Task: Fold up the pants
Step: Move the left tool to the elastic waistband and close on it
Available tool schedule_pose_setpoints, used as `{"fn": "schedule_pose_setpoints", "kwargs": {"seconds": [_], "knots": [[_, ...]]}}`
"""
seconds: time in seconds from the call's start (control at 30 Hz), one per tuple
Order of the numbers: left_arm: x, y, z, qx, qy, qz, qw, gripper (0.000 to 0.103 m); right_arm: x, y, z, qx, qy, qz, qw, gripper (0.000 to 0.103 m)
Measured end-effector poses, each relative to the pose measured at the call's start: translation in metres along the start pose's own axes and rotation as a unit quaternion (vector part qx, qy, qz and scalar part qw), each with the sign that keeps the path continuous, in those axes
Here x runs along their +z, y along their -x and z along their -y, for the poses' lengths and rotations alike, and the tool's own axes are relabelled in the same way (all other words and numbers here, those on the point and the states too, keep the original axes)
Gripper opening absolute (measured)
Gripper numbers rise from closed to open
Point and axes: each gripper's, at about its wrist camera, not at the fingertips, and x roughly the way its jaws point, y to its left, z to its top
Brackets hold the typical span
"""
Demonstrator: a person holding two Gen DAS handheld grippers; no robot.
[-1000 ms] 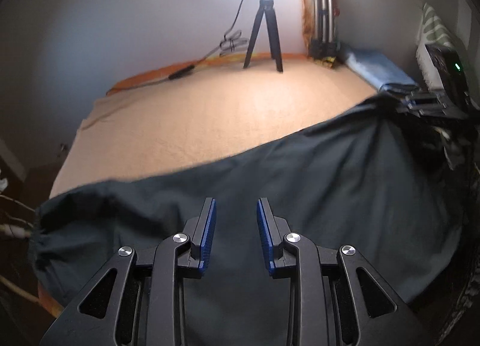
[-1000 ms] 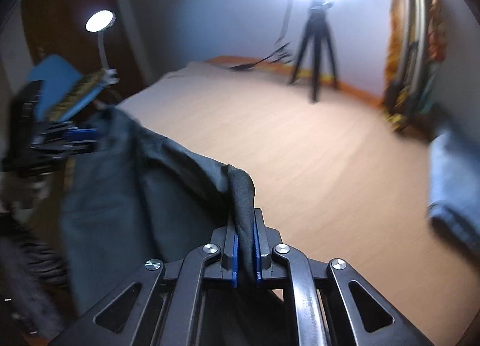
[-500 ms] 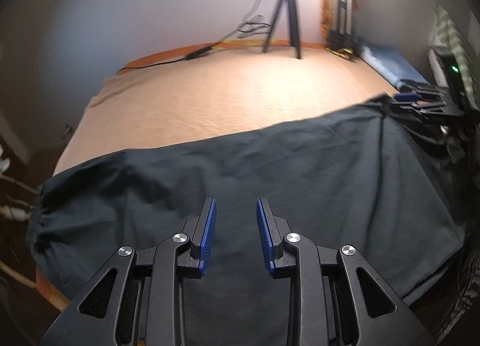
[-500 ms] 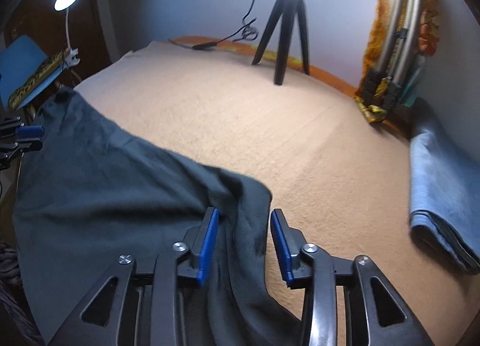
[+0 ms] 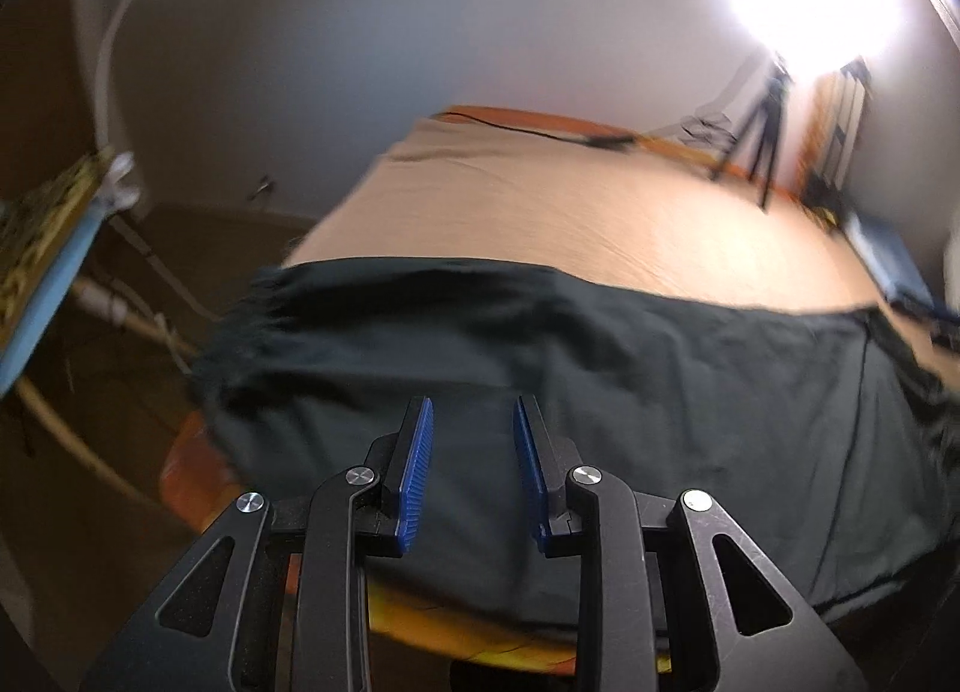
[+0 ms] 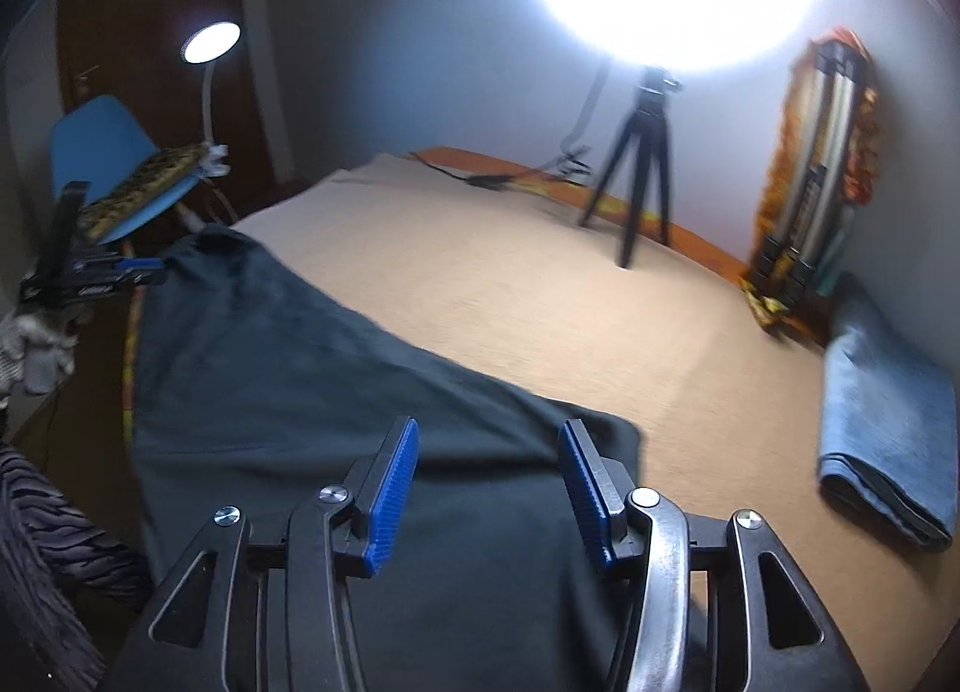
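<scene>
Dark pants lie spread flat along the near edge of a tan bed; the gathered waistband is at the left end in the left wrist view. My left gripper hovers over that end, open, nothing between its blue pads. In the right wrist view the pants stretch from the left edge to a rounded end near the middle. My right gripper is above that end with its jaws opening and nothing between them. The left gripper also shows at the far left in the right wrist view.
A folded blue cloth lies at the bed's right side. A black tripod under a bright lamp stands at the far edge, beside a leaning orange-wrapped bundle. A blue chair with a desk lamp stands left of the bed.
My right gripper let go of the pants fabric, opened and lifted away; the cloth dropped flat. My left gripper swung left toward the waistband end, still open.
</scene>
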Motion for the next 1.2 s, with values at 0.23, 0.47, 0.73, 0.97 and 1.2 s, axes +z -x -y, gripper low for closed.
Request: {"fn": "schedule_pose_setpoints", "kwargs": {"seconds": [0.23, 0.47, 0.73, 0.97, 1.2], "knots": [[-0.004, 0.021, -0.065, 0.006, 0.065, 0.024, 0.9976, 0.051, 0.003, 0.005, -0.056, 0.057, 0.025, 0.002, 0.998, 0.053], [-0.021, -0.001, -0.136, -0.011, 0.151, 0.005, 0.9885, 0.054, 0.012, -0.017, -0.108, 0.090, 0.061, -0.026, 0.994, 0.053], [-0.014, -0.033, -0.184, -0.089, 0.250, -0.004, 0.9641, 0.055, 0.057, -0.059, -0.151, 0.136, 0.057, -0.052, 0.988, 0.053], [-0.008, -0.061, -0.185, -0.098, 0.252, -0.019, 0.9627, 0.055, 0.090, -0.103, -0.193, 0.165, 0.052, -0.071, 0.982, 0.053], [-0.006, -0.077, -0.179, -0.072, 0.229, -0.026, 0.9704, 0.055, 0.117, -0.129, -0.231, 0.184, 0.054, -0.077, 0.978, 0.053]]}}
